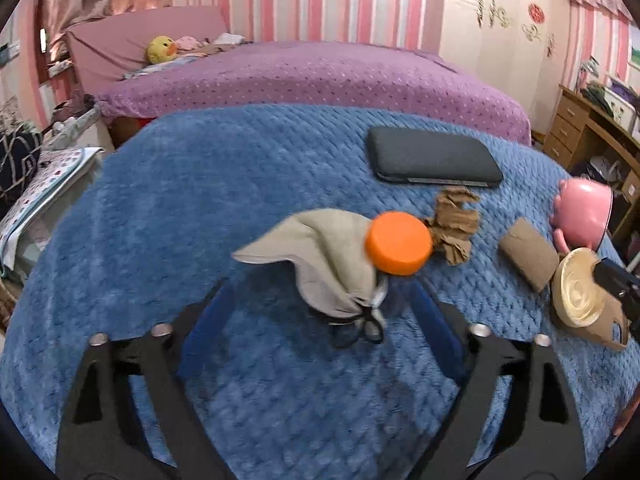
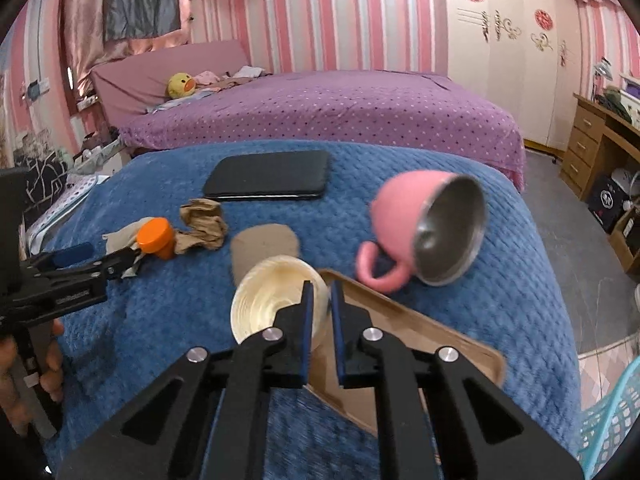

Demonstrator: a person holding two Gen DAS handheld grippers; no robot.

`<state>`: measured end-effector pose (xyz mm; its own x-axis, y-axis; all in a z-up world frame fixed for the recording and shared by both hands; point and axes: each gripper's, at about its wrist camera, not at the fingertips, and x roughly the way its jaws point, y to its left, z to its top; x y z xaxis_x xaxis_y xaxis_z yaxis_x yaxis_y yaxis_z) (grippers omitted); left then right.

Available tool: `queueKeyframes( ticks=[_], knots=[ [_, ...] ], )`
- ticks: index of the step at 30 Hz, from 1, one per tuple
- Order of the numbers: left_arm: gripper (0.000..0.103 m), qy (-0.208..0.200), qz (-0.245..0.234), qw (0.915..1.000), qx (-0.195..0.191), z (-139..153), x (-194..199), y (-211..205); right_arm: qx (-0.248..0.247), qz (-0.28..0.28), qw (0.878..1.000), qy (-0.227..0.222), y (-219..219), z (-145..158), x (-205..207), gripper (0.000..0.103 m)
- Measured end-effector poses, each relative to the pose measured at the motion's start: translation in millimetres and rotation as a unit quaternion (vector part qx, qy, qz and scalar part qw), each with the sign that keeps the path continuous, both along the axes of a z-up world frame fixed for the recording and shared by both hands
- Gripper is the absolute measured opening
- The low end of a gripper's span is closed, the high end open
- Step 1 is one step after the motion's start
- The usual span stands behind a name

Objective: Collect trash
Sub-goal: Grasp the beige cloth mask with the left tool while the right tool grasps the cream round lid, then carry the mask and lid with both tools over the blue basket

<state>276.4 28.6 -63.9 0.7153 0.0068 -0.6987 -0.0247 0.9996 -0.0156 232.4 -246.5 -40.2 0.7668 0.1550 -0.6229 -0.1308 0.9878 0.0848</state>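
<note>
On the blue blanket (image 1: 240, 184) lie a grey-beige cloth (image 1: 328, 256), an orange bottle cap (image 1: 398, 242), a crumpled brown paper (image 1: 456, 220), a flattened cardboard tube (image 1: 528, 252) and a cream paper cup (image 1: 580, 292). My left gripper (image 1: 320, 312) is open, its blue pads either side of the cloth. It also shows at the left of the right wrist view (image 2: 100, 260). My right gripper (image 2: 320, 300) is shut on the rim of the paper cup (image 2: 272, 296), above a brown cardboard sheet (image 2: 400, 332). The cap (image 2: 156, 236), paper (image 2: 202, 220) and tube (image 2: 264, 244) lie beyond.
A black tablet case (image 1: 432, 158) lies at the back of the blanket. A pink metal-lined mug (image 2: 428, 228) lies on its side to the right. A purple bed (image 2: 320, 108) is behind, a wooden desk (image 2: 600, 144) at right, and a turquoise basket (image 2: 612, 420) at the lower right.
</note>
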Motion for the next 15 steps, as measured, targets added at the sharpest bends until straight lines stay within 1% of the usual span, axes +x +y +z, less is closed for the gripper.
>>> queueKeyframes(
  ticks=[1, 2, 3, 4, 5, 8, 10, 11, 13, 14, 15],
  knots=[
    [0.066, 0.007, -0.007, 0.9999, 0.003, -2.8, 2.2, -2.8, 0.001, -0.003, 1.0, 0.001, -3.9, -0.9, -1.8, 0.009],
    [0.053, 0.017, -0.014, 0.9997, 0.005, -6.0, 4.9, -5.5, 0.002, -0.005, 1.0, 0.001, -7.9, -1.0, -2.8, 0.009],
    [0.042, 0.024, -0.019, 0.9995, 0.003, -8.2, 6.7, -6.4, 0.002, -0.006, 1.0, 0.001, -11.2, -1.2, -4.1, 0.009],
    [0.037, 0.028, -0.021, 0.9994, -0.002, -9.7, 7.1, -5.9, 0.003, -0.007, 1.0, 0.001, -13.4, -1.1, -4.6, 0.009],
    [0.028, 0.029, -0.022, 0.9993, -0.01, -10.1, 6.9, -3.8, 0.003, -0.008, 1.0, 0.001, -15.8, -1.3, -5.0, 0.009],
    [0.021, 0.024, -0.017, 0.9989, -0.037, -8.1, 1.1, 6.9, 0.005, -0.002, 1.0, -0.002, -19.3, -3.1, -7.0, 0.01],
    [0.02, 0.021, -0.006, 0.9989, -0.042, -6.8, -5.8, 13.6, 0.008, 0.002, 1.0, -0.002, -19.5, -4.7, -7.9, 0.011],
    [0.02, 0.019, 0.001, 0.999, -0.041, -6.1, -10.7, 15.8, 0.01, 0.0, 1.0, -0.002, -18.1, -5.3, -7.9, 0.013],
    [0.02, 0.015, 0.01, 0.9991, -0.039, -4.3, -20.6, 21.2, 0.017, 0.003, 1.0, -0.006, -13.8, -6.0, -8.9, 0.041],
    [0.02, 0.009, 0.014, 0.9991, -0.038, -2.6, -26.3, 24.4, 0.018, 0.002, 1.0, -0.01, -10.8, -6.1, -9.8, 0.068],
    [0.02, 0.005, 0.017, 0.9992, -0.036, -1.0, -30.9, 27.2, 0.018, 0.004, 1.0, -0.014, -6.8, -6.1, -10.7, 0.074]
  ],
)
